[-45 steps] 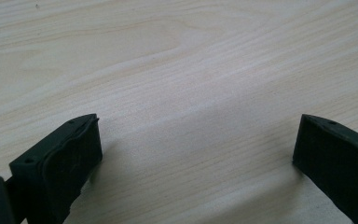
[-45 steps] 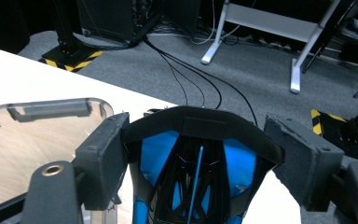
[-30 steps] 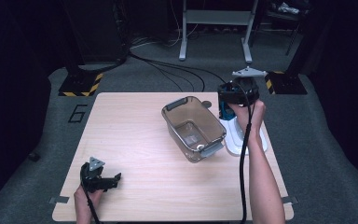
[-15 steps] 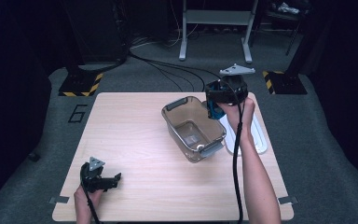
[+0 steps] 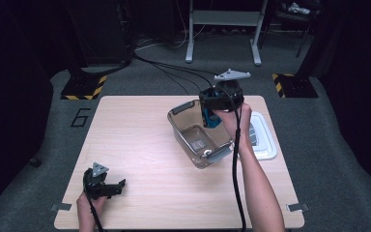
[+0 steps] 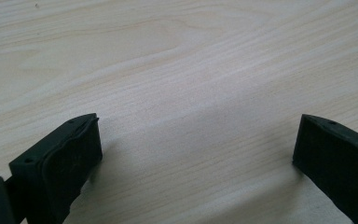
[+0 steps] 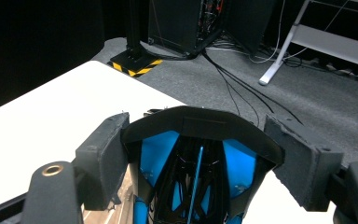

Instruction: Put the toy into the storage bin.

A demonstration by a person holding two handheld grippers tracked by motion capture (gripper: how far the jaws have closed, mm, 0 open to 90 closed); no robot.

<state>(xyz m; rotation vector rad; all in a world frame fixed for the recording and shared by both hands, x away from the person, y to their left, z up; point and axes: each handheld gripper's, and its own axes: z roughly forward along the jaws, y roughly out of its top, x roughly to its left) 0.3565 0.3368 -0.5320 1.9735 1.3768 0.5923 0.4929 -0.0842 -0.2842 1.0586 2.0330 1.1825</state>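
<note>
- Your right gripper (image 5: 211,115) holds a blue-and-black object (image 7: 193,175) between its jaws; both pads press on its sides, and it hangs over the far right rim of the clear plastic bin (image 5: 189,139).
- I cannot tell what the blue-and-black object is; it has a black arched top, blue panels and a black frame inside.
- The bin sits right of the middle of the wooden table (image 5: 140,135), its opening up. Something small and pale lies on the bin's floor, too small to name.
- A white lid (image 5: 263,137) lies flat on the table just right of the bin, partly behind your right forearm.
- Your left gripper (image 5: 107,186) rests near the table's front left corner, jaws wide apart with only bare wood between them.
</note>
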